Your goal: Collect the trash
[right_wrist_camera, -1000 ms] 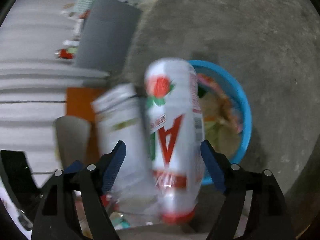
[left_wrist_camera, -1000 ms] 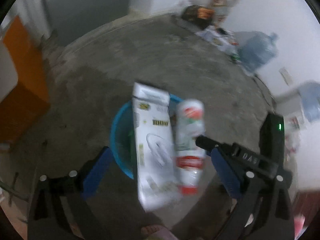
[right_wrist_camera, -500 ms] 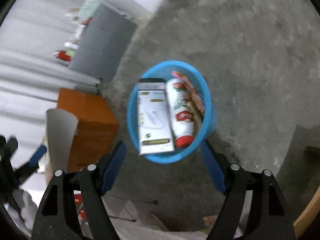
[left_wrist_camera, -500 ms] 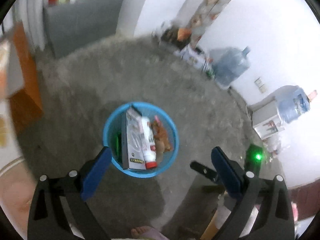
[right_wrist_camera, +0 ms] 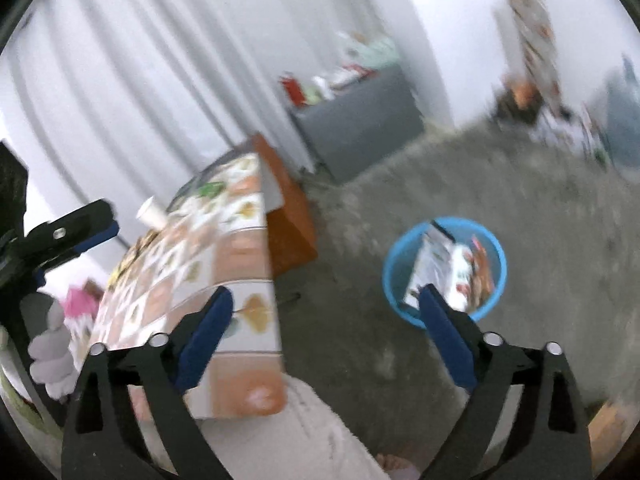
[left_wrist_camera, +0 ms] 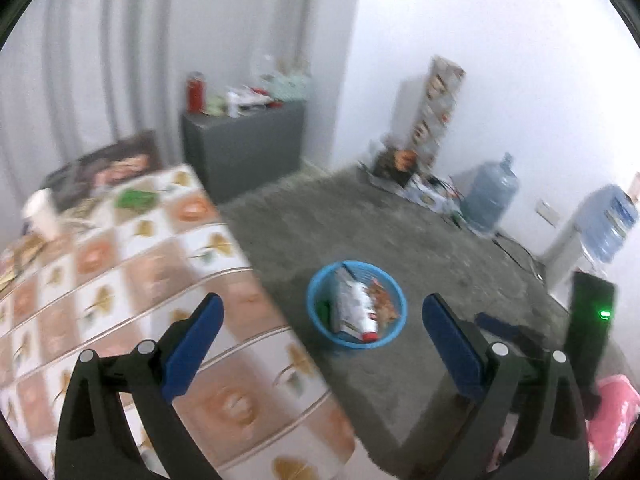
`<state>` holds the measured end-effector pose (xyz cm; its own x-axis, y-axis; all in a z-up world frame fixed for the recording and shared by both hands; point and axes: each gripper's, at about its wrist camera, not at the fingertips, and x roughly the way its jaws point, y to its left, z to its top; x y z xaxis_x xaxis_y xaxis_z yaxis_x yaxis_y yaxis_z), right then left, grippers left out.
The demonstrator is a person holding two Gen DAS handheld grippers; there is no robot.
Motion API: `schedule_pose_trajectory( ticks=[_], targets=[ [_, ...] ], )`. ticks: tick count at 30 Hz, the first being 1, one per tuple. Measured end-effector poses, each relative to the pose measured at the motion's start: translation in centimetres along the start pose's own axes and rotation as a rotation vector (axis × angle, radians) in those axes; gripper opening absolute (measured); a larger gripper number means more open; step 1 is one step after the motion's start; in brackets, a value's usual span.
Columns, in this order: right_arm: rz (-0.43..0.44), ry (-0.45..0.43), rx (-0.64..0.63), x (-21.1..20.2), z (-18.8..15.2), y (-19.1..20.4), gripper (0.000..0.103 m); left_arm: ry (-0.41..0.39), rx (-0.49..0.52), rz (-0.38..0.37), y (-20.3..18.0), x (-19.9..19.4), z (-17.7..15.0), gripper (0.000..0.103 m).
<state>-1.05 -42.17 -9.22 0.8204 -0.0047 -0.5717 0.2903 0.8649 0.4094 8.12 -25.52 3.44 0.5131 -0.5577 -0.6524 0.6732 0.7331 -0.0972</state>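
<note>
**Both grippers empty; the next trash lies to the left, on the bench**

The left gripper [left_wrist_camera: 320,320] stands wide apart with nothing between its pads. The right gripper [right_wrist_camera: 326,308] is the same: its jaws have just been opening and no thing is between them.

The blue basket [left_wrist_camera: 320,328] stands on the grey floor [left_wrist_camera: 440,248], ahead of and below both grippers. In the left wrist view it sits between the two fingers and farther off; in the right wrist view it is ahead and to the right, partly behind the right finger. In it lie a white carton [left_wrist_camera: 344,300] and a white bottle with a red cap [left_wrist_camera: 366,316], side by side, long axes running about parallel, the red cap toward the gripper.

I judge that this drop is done and the next step is to fetch more trash from the bench [left_wrist_camera: 120,288]. The bench with the flowered cover lies to the left of both grippers and below them. On its far part stands a white paper cup [left_wrist_camera: 40,212], upright as far as the blur lets me tell, ahead and far left of the left gripper. In the right wrist view the same cup [right_wrist_camera: 154,212] is ahead and to the left, past the other gripper's finger.

The left gripper looks nearer to the cup. So the coming move is probably a swing to the left and down, away from the basket. Other small things near the cup are too blurred to name.
</note>
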Motion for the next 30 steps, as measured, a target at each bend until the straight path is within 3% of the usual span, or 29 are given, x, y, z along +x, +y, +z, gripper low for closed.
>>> schedule_pose_trajectory(
  ticks=[3, 10, 16, 18, 24, 30],
  targets=[
    [0.015, -0.012, -0.082, -0.8, -0.5, 2.9, 0.095, -0.023, -0.023, 0.103, 1.1, -2.5, -1.6, 0.098],
    [0.041, 0.033, -0.249, -1.1, -2.2, 8.0, 0.095, -0.065, -0.139, 0.133, 3.8, -5.7, -6.0, 0.098],
    [0.001, 0.033, -0.286, -1.8, -3.4, 9.7, 0.095, -0.051, -0.192, 0.19, 4.9, -5.8, -7.7, 0.098],
    [-0.053, 0.023, -0.291, -1.9, -3.7, 9.8, 0.095, -0.053, -0.191, 0.216, 4.7, -6.0, -8.1, 0.098],
    [-0.182, -0.005, -0.301, -1.7, -4.5, 9.9, 0.095, -0.028, -0.143, 0.388, 3.5, -5.9, -10.4, 0.098],
    [-0.325, 0.083, -0.353, -1.5, -5.7, 10.1, 0.095, 0.043, -0.176, 0.419, 2.9, -5.1, -13.5, 0.098]
  ],
)
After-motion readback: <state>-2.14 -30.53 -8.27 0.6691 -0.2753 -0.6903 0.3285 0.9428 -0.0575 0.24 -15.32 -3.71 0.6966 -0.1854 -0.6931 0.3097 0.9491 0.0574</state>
